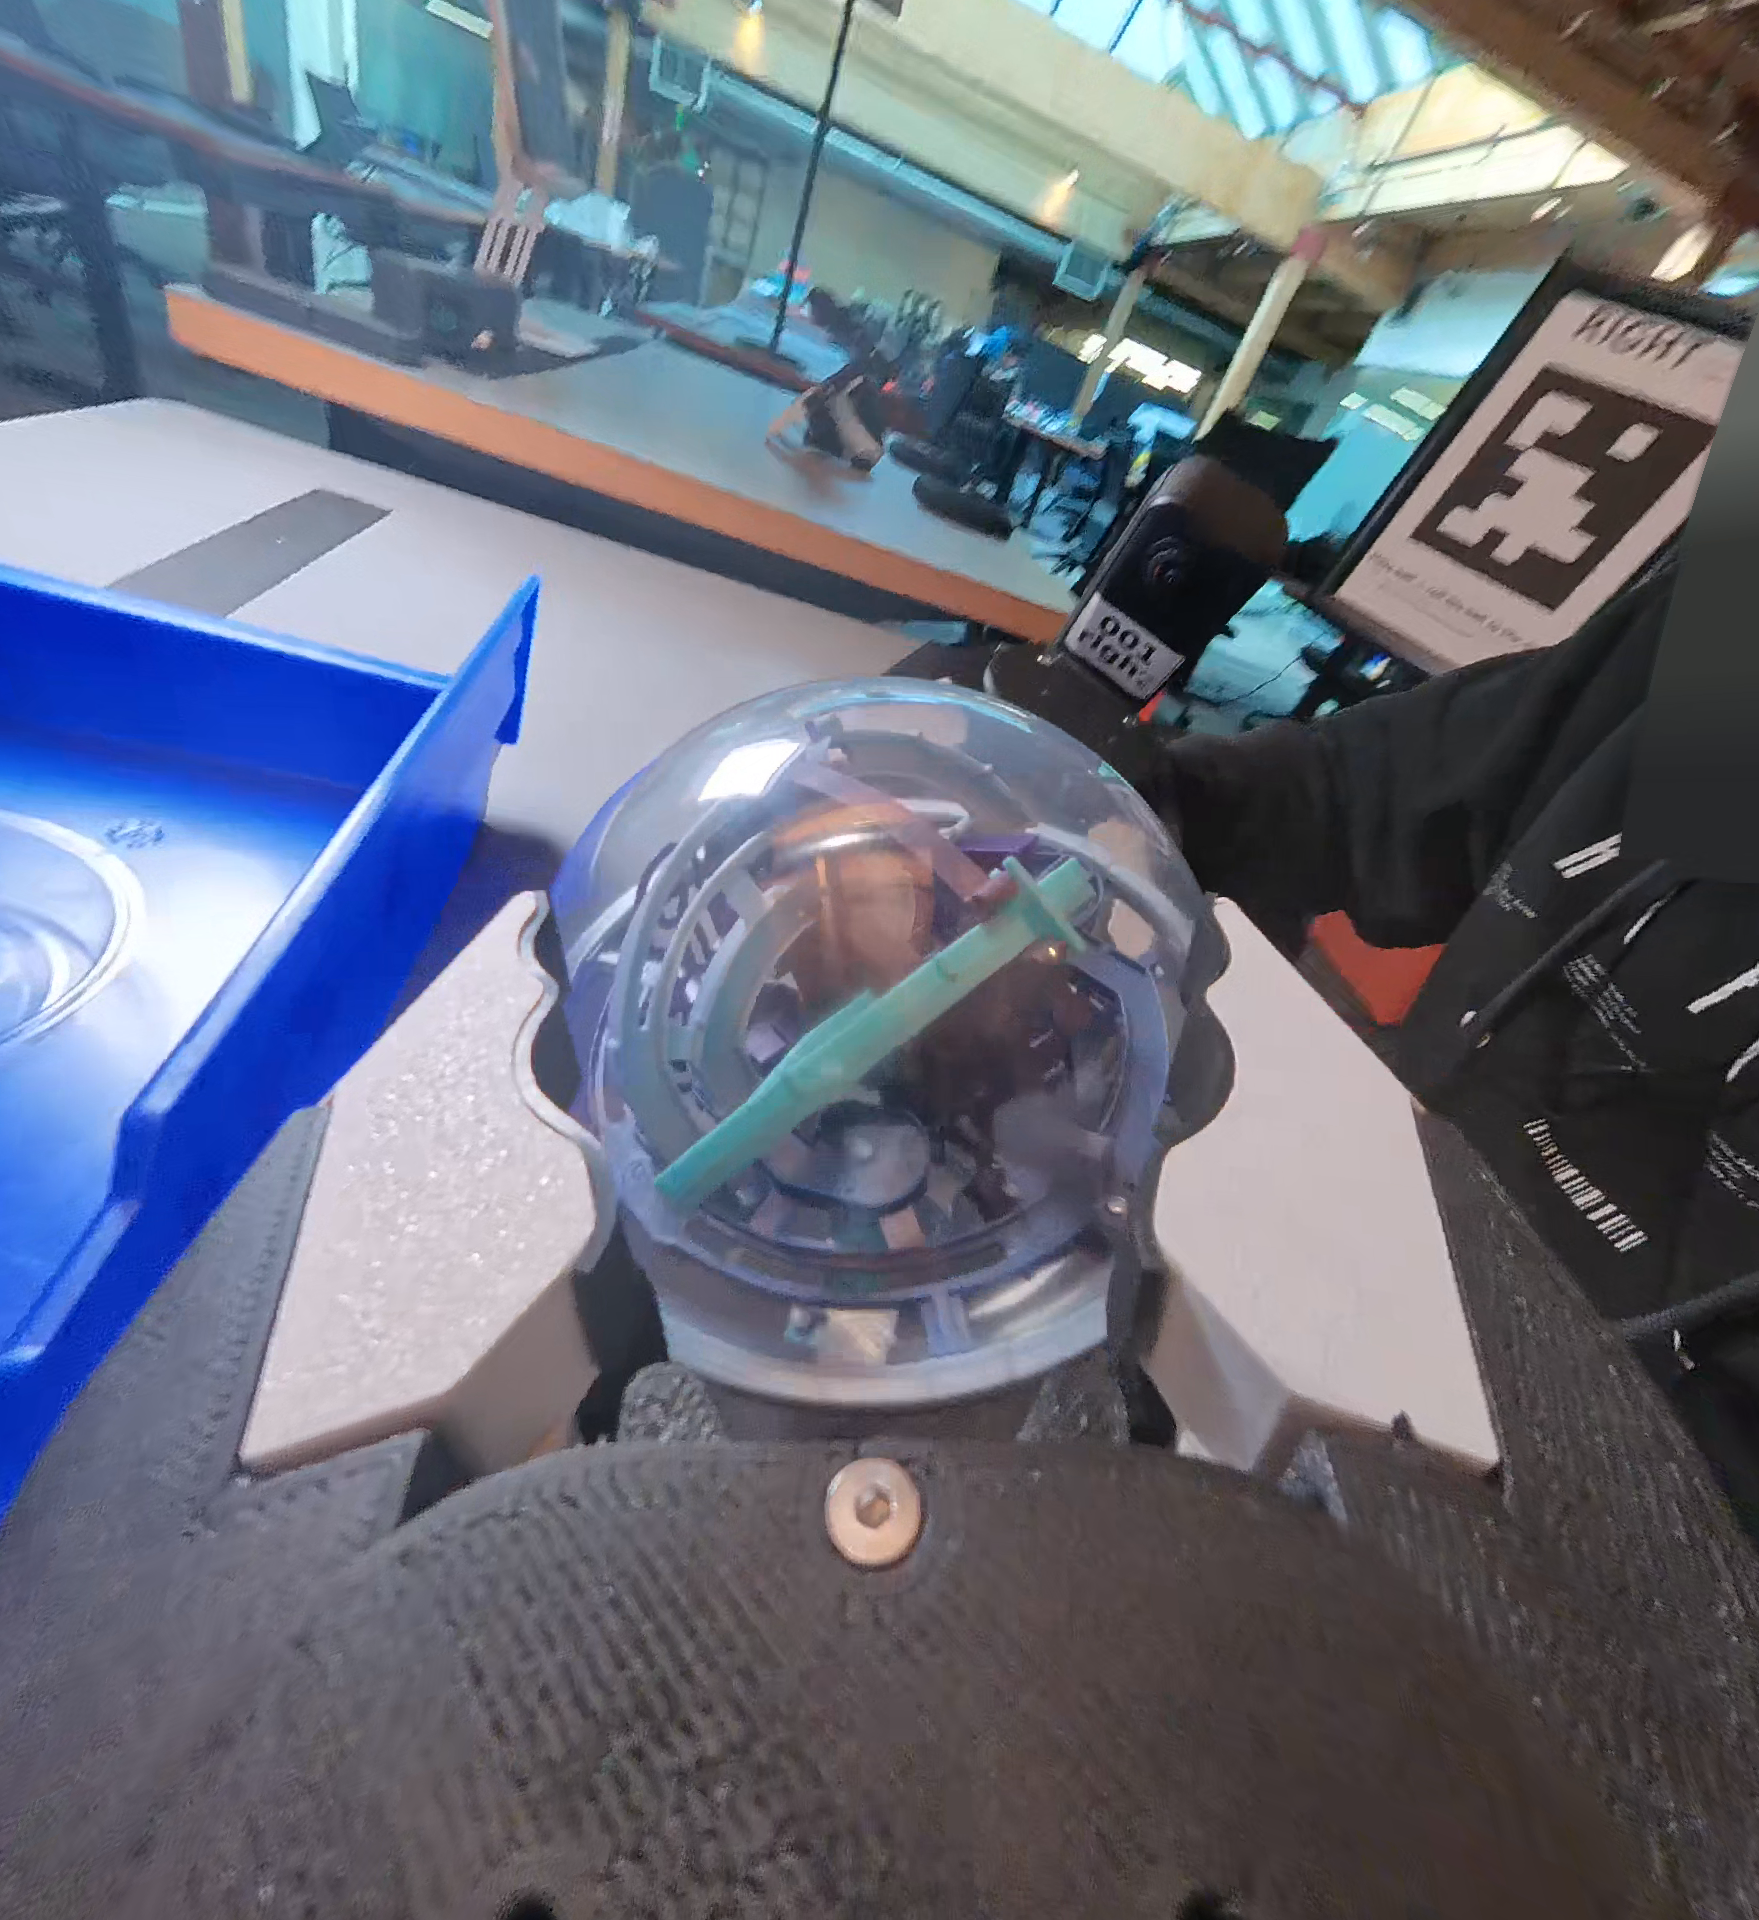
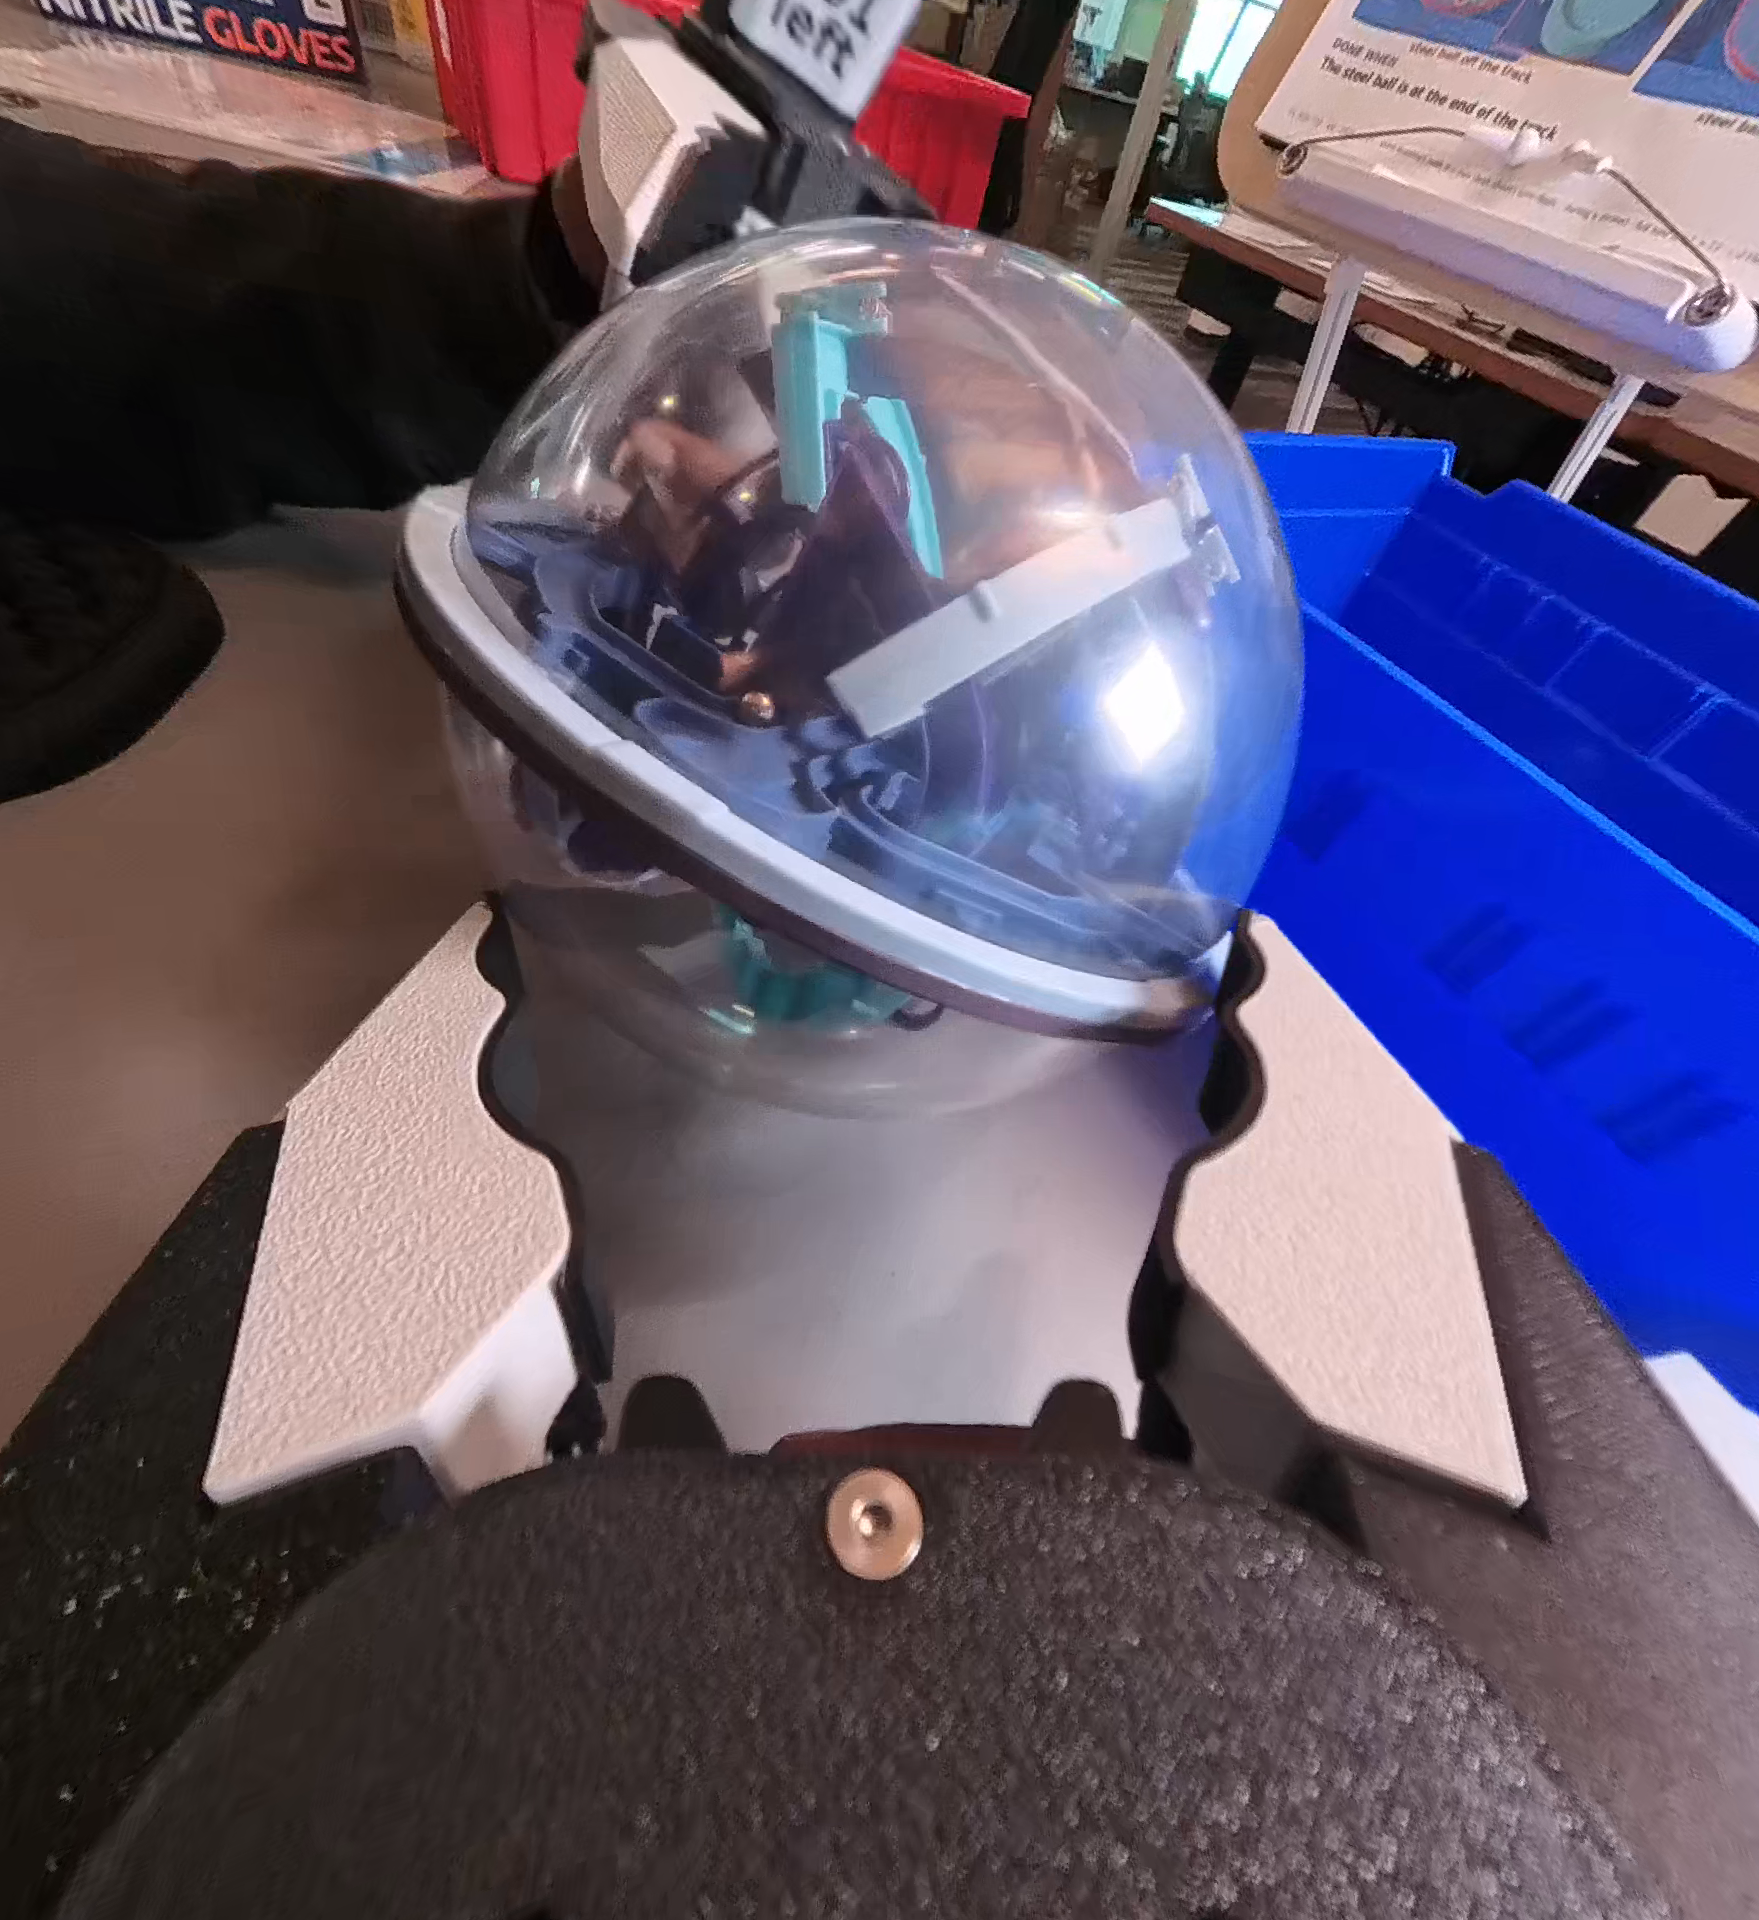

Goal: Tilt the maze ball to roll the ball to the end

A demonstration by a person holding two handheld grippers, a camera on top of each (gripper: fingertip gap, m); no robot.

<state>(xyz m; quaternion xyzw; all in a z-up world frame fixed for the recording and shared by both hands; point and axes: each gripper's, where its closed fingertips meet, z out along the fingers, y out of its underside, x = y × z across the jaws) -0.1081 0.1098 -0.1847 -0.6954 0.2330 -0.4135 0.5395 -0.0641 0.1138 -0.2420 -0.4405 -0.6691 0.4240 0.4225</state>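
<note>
The maze ball (image 1: 875,1018) is a clear sphere with teal, purple and grey tracks inside and a grey ring around its middle. My left gripper (image 1: 870,935) is shut on it, the ball deep between the white fingers (image 1: 418,1143). In the right wrist view the maze ball (image 2: 854,644) is tilted, held above the table. My right gripper (image 2: 864,935) closes on its lower part at the fingertips (image 2: 1301,1039). A small steel ball (image 2: 759,707) sits on a dark blue track near the ring. The left gripper (image 2: 667,135) shows behind the maze ball.
A blue bin (image 1: 335,883) stands at the left with a clear round dish (image 1: 2,935) inside; it is on the right in the right wrist view (image 2: 1581,831). A person's black sleeve (image 1: 1426,810) reaches in. An instruction board (image 2: 1529,208) stands behind. A black mat (image 2: 23,665) lies left.
</note>
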